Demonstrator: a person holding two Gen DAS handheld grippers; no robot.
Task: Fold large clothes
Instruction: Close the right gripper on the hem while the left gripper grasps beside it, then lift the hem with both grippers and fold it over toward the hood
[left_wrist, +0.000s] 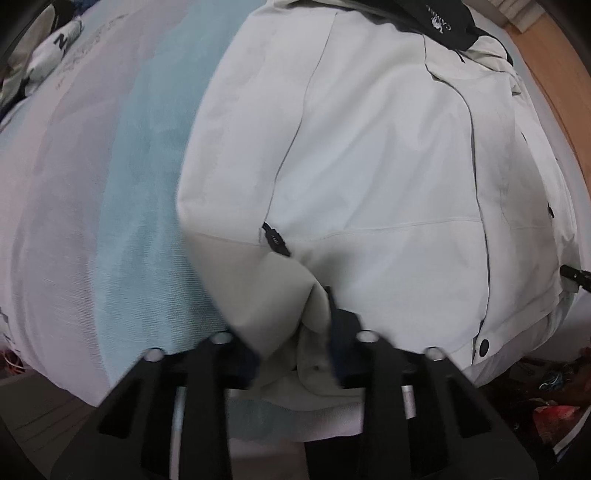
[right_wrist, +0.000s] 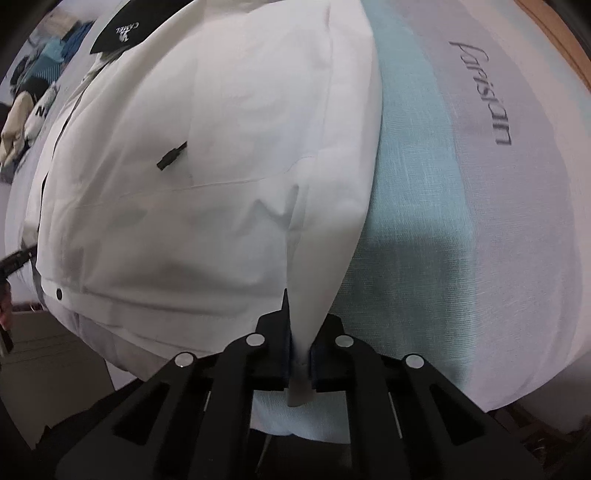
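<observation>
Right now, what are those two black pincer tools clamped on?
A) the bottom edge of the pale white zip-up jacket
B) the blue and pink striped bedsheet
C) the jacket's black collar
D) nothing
A: the left gripper and right gripper each pinch a fold of the pale white jacket at its hem.

A large white jacket (left_wrist: 369, 147) lies spread flat on the bed (left_wrist: 140, 166), black-lined collar at the far end from each gripper, dark zipper pulls and a snap along its front. Its near hem is bunched between the left gripper (left_wrist: 295, 332) jaws, and a bottom corner is pinched in the right gripper (right_wrist: 299, 354).
</observation>
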